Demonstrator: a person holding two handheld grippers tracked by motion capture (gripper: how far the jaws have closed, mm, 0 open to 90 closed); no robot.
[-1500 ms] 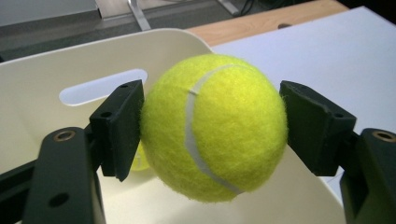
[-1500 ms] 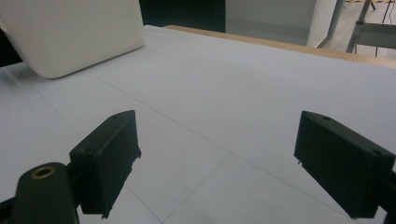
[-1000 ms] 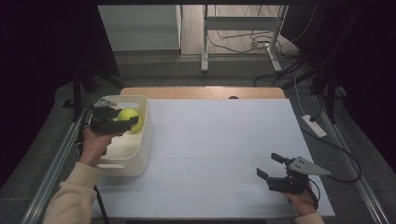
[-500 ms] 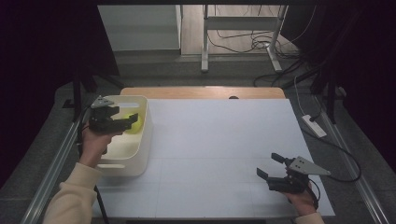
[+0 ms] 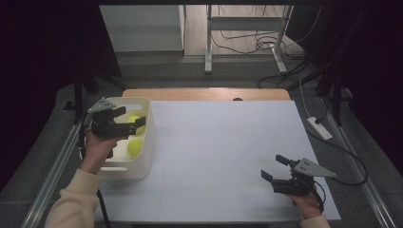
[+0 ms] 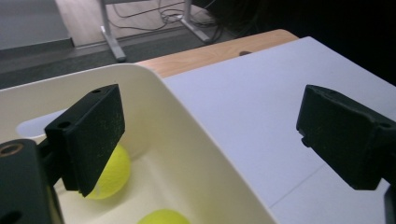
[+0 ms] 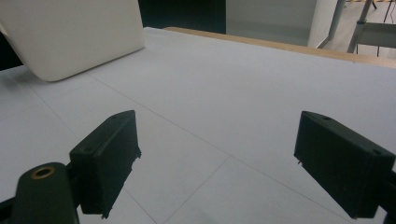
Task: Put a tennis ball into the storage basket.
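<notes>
Balls (image 5: 135, 146) down in the cream bin (image 5: 142, 161) at left of frame, left gripper (image 5: 134, 123) over the rim with jaws just opening wide and empty for the drop, right gripper (image 5: 272, 168) parked lower right, spread wide, holding nothing.
</notes>
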